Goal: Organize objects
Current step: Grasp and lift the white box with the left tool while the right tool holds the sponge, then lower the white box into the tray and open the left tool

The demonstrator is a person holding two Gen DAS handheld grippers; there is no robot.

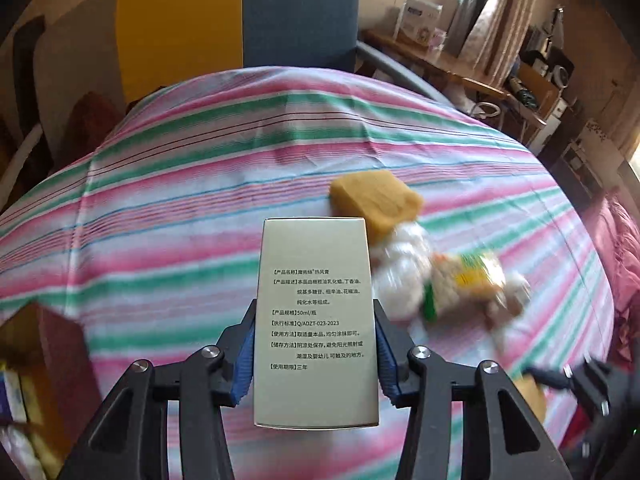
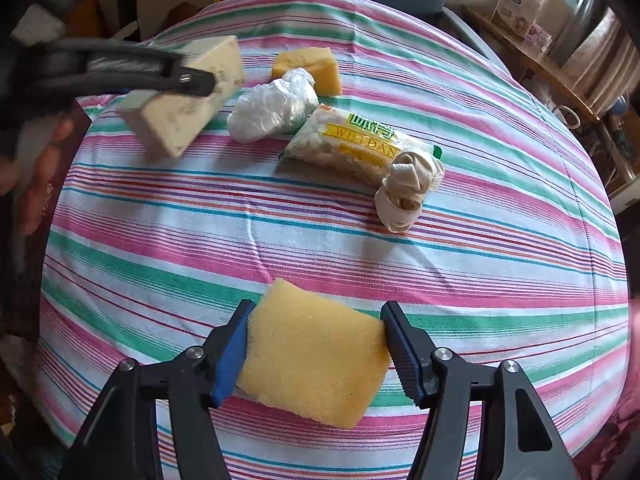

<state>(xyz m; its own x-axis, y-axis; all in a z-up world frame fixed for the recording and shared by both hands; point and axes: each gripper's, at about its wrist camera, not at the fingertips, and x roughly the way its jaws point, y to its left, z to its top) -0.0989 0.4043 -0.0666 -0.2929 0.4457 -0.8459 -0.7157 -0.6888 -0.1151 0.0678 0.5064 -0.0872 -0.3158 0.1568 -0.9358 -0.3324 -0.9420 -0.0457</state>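
Note:
My left gripper [image 1: 315, 344] is shut on a silver-grey carton with printed text [image 1: 316, 320], held above the striped cloth; it also shows in the right wrist view [image 2: 188, 96] at the far left, blurred. My right gripper [image 2: 316, 340] is shut on a yellow sponge [image 2: 316, 356] just above the cloth. On the cloth lie a second yellow sponge [image 2: 310, 66], a crumpled clear plastic bag [image 2: 276, 106], a snack packet [image 2: 348, 144] and a knotted white cloth roll [image 2: 408, 188].
The striped cloth [image 2: 320, 232] covers a rounded table. A blue and yellow chair back [image 1: 240, 16] stands behind it. A wooden shelf with boxes [image 1: 420, 28] runs along the right wall. A box with items [image 1: 24, 400] sits at lower left.

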